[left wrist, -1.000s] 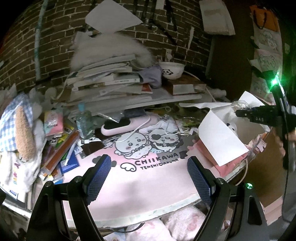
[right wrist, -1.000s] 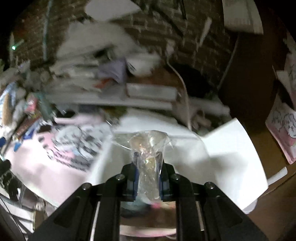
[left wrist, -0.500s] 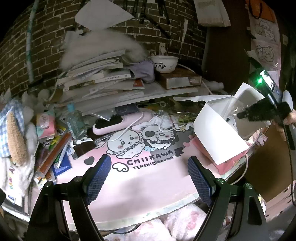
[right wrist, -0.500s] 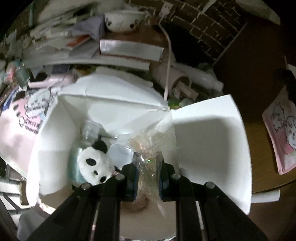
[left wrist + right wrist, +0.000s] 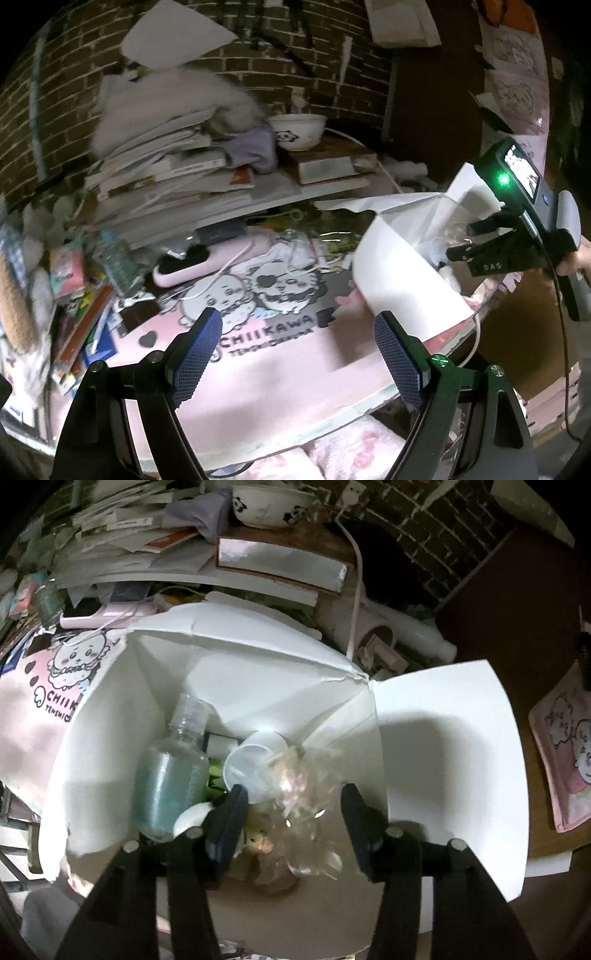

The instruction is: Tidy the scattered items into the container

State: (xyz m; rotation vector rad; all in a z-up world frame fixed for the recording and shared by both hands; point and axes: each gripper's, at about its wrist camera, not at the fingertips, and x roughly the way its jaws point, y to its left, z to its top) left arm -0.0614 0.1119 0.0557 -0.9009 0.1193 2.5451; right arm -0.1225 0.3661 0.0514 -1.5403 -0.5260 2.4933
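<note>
A white cardboard box [image 5: 236, 664] with its flaps open stands at the table's right edge; it also shows in the left wrist view [image 5: 402, 280]. Inside lie a clear bottle of teal liquid [image 5: 170, 775], a white plastic cup [image 5: 247, 764] and a clear crinkly plastic bag [image 5: 306, 805] with small things in it. My right gripper [image 5: 291, 812] is open above the box, its jaws apart on either side of the bag. In the left wrist view the right gripper [image 5: 476, 240] reaches into the box. My left gripper [image 5: 299, 350] is open and empty above the pink Chiikawa mat [image 5: 280, 354].
A pink device with a white cable [image 5: 192, 264], a small bottle [image 5: 118, 258] and a heap of pens and booklets [image 5: 85, 332] lie at the left. Stacked books and papers [image 5: 166, 173], a panda bowl [image 5: 297, 131] and a brick wall stand behind.
My right gripper has moved down over the box and opened, and the plastic bag it held now lies inside the box. My left gripper has stayed open above the mat.
</note>
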